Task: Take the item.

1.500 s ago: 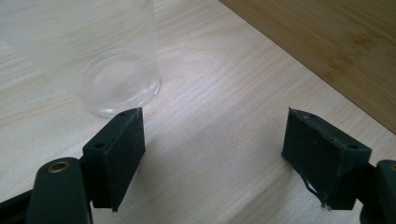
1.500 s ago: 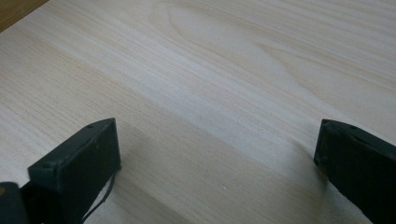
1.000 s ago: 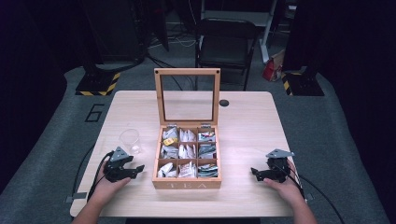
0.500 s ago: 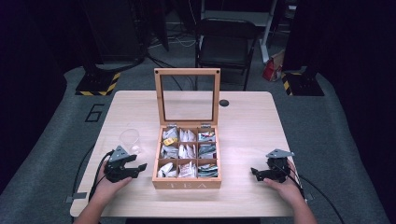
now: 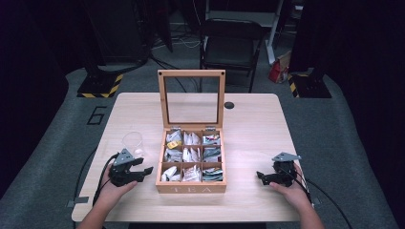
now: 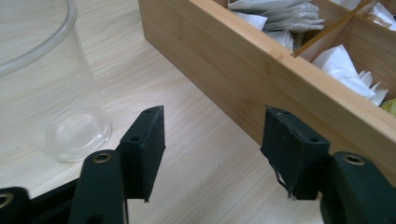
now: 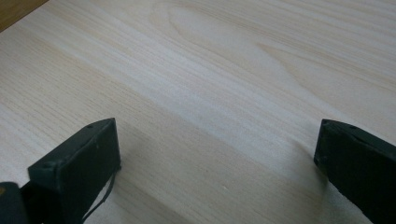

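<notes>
The table is being occupied centrally by the open tea box. The left gripper, jaws apart, empty and just narrowing, is being held between box and plastic cup. The right gripper is being rested wide open, well apart.

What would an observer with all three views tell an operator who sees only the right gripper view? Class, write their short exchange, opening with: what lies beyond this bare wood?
Observer: A wooden tea box sits mid-table, its glass lid standing open.
Operator: Anything inside it?
Observer: Tea bags fill its compartments.
Operator: And the other claw?
Observer: The left claw is open between a clear cup and the box's side. Its jaws have just been closing a little, with nothing between them.
</notes>
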Demonstrator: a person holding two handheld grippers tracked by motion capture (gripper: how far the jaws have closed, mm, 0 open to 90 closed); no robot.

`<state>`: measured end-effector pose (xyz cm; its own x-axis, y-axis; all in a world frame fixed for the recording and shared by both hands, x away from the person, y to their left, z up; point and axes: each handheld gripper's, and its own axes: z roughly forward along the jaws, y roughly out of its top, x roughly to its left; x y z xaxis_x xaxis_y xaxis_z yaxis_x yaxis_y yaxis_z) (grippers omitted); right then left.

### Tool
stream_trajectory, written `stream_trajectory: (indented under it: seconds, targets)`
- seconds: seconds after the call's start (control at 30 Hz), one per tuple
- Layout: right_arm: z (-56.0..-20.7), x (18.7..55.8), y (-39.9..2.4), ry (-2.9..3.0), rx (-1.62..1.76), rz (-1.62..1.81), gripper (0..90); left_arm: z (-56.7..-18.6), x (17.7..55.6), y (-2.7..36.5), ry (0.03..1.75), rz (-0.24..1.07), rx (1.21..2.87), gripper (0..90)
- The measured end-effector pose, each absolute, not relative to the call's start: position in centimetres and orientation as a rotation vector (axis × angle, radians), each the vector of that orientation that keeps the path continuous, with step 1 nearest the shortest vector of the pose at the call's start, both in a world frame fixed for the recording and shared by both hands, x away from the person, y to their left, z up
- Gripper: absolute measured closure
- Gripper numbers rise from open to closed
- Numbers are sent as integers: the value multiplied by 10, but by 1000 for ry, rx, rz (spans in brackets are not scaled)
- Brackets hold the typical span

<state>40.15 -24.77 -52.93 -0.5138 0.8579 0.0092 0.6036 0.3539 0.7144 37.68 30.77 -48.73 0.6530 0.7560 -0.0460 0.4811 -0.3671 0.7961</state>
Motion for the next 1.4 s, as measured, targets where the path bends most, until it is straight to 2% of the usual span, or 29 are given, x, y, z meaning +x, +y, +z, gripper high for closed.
stream_trajectory:
  seconds: [0.47,1.4]
  targets:
    - [-529,402,-248,2256,1284,954,0,-473,378,298,932,413,2026,493]
    - [-529,402,-248,2255,1283,954,0,-447,392,276,844,399,2068,574]
